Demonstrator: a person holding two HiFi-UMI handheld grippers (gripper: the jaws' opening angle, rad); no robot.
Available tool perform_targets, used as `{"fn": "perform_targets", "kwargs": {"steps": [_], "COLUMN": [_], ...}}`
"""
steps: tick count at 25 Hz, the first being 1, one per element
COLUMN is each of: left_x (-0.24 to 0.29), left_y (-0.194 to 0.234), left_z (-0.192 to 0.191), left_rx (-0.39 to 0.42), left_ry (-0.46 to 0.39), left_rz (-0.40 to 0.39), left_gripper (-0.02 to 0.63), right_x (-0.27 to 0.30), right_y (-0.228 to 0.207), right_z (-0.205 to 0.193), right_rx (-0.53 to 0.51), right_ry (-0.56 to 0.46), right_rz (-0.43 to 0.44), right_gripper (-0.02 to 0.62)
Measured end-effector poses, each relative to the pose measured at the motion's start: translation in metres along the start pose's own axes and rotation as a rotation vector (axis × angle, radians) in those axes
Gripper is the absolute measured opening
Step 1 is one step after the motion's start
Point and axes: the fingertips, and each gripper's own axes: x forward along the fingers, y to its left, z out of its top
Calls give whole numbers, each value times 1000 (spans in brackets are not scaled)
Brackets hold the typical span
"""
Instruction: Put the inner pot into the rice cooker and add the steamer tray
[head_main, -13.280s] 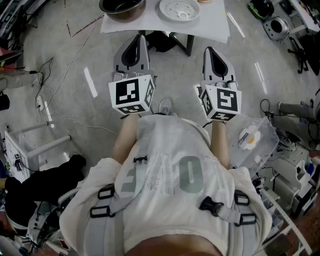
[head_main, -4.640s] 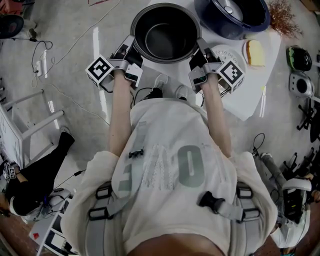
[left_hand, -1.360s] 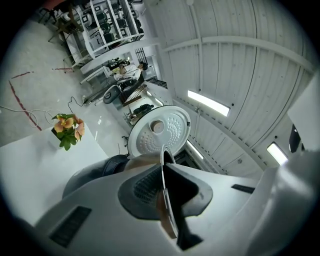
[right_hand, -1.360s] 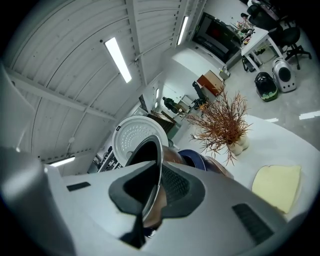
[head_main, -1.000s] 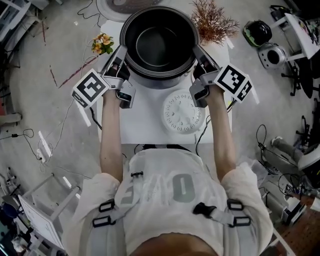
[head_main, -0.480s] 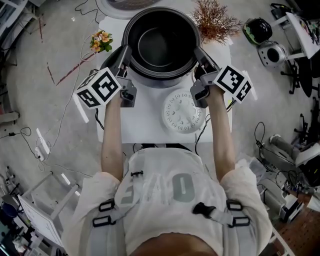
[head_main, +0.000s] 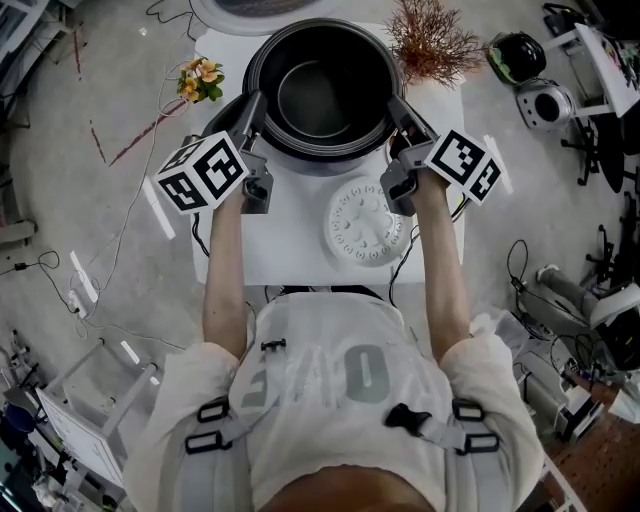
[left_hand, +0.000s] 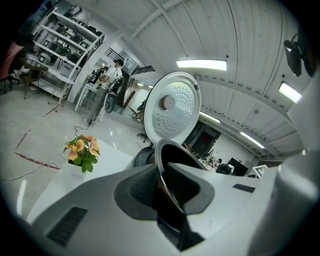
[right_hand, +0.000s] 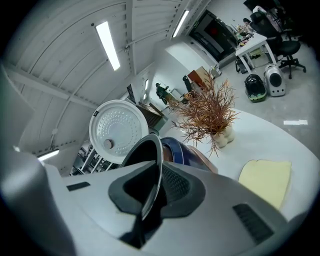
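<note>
The dark inner pot (head_main: 320, 88) hangs over the rice cooker at the far end of the white table (head_main: 285, 245). My left gripper (head_main: 256, 112) is shut on the pot's left rim, my right gripper (head_main: 396, 112) on its right rim. In the left gripper view the thin metal rim (left_hand: 167, 175) runs between the pads; the right gripper view shows the rim (right_hand: 152, 170) pinched the same way. The cooker's blue body (right_hand: 176, 150) shows just behind the pot, its white lid (right_hand: 117, 130) standing open. The white perforated steamer tray (head_main: 368, 222) lies flat on the table between my arms.
A small pot of orange flowers (head_main: 197, 78) stands at the table's far left corner, and a dried brown plant (head_main: 430, 45) at the far right. A pale yellow pad (right_hand: 265, 180) lies on the table to the right. Cables, shelving and equipment lie on the floor around the table.
Both grippers have sunk a little with the pot. The left gripper has rolled, turning its marker cube to show another face.
</note>
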Motion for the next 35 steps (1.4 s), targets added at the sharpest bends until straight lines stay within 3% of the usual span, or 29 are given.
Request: {"fn": "perform_targets", "kwargs": {"steps": [14,21,27,35], "left_x": [4,4,7,3], "left_y": [6,9,6,8], "left_z": [-8,-9,-11,-10], "left_rx": [112,279,349,400], "left_ry": [44,58,57,46], "left_rz": [77,155,187,241], "left_gripper": [66,75,77,115], "right_x": [6,8,6,9], "right_y": [-2,-1,-3,2], "right_z": [0,-4,-1,-7], "right_rx": [-204,-421,-434,-514], "right_ry": [34,47,24,21], "right_rz": [-106,-215,-226,-223], "right_gripper": [64,87,91,159]}}
